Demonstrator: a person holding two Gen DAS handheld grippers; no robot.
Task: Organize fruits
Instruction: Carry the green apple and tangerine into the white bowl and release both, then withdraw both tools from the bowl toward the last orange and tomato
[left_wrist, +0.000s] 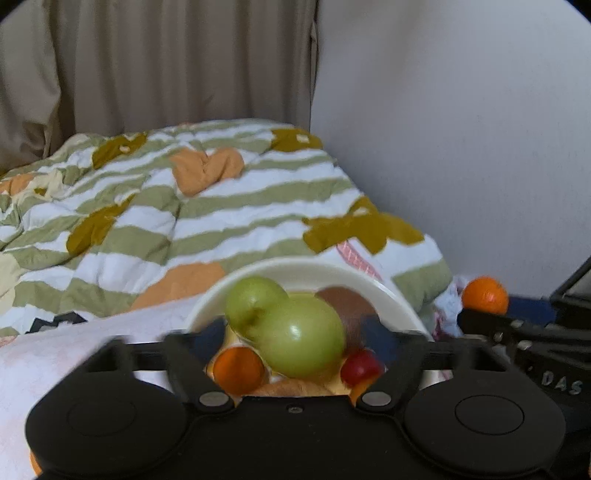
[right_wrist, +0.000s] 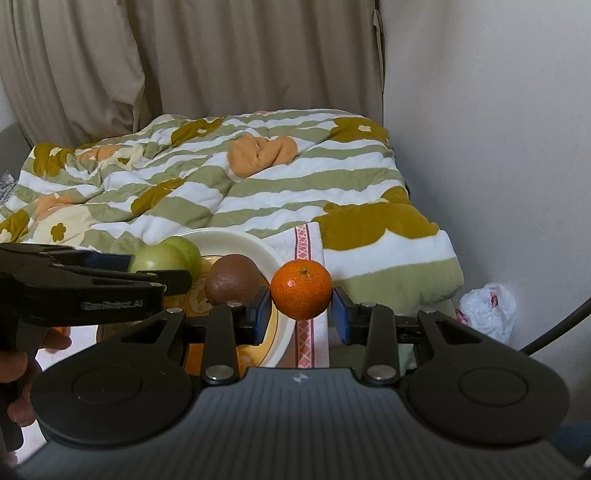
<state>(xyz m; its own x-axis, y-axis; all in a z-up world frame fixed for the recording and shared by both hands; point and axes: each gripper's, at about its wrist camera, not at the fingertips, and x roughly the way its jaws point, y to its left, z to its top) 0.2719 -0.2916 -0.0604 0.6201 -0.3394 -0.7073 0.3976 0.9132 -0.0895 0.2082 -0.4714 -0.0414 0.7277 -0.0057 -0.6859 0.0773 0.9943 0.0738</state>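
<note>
A cream plate (left_wrist: 388, 288) (right_wrist: 258, 243) on a white cloth on the bed holds two green apples, a brown kiwi (right_wrist: 232, 277), small oranges (left_wrist: 239, 371) and a red fruit (left_wrist: 360, 366). My left gripper (left_wrist: 295, 332) is shut on the nearer green apple (left_wrist: 304, 336) over the plate; it also shows in the right wrist view (right_wrist: 159, 258). My right gripper (right_wrist: 301, 310) is shut on a mandarin orange (right_wrist: 302, 288), held in the air just right of the plate; it also shows in the left wrist view (left_wrist: 484, 294).
A striped green and white quilt (right_wrist: 258, 184) with flower patches covers the bed behind. A white cloth with a red patterned band (right_wrist: 304, 236) lies under the plate. A crumpled white bag (right_wrist: 487, 312) lies by the wall at right. Beige curtains (right_wrist: 184, 55) hang behind.
</note>
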